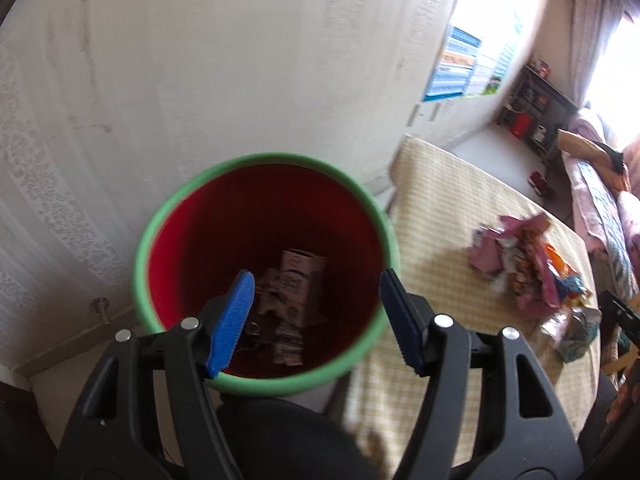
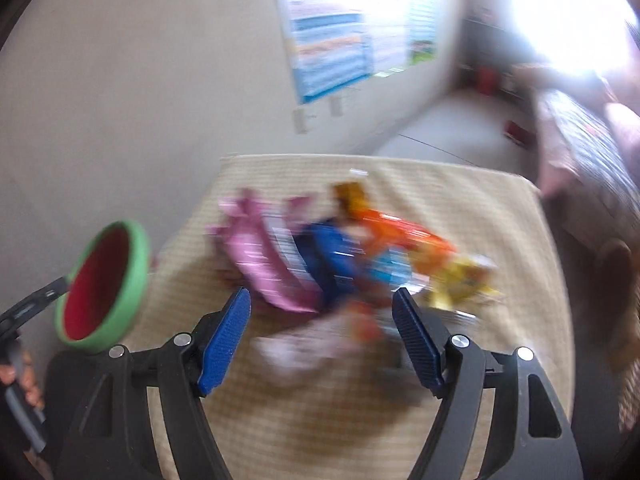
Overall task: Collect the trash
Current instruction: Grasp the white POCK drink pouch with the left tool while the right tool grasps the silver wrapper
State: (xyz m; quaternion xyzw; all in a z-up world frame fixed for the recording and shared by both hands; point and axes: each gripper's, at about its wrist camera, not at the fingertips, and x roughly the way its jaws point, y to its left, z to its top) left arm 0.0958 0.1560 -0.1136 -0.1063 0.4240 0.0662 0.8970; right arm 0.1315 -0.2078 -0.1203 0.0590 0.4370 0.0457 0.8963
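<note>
Bin (image 1: 152, 240), red inside with green rim, beside the checked bench (image 1: 440, 200), crumpled cartons (image 1: 292, 296) at its bottom. Left gripper (image 1: 316, 320) above the bin's mouth, released, nothing between the jaws. Right gripper (image 2: 322, 340) released over a blurred heap of wrappers (image 2: 280, 264) on the bench.

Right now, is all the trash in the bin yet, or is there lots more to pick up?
Some is done: crumpled cartons already lie in the red bin. Nothing is in hand: the left gripper is open above the bin, and the right gripper is open over the table. Still left: a pile of colourful wrappers on the checked tablecloth.
</note>
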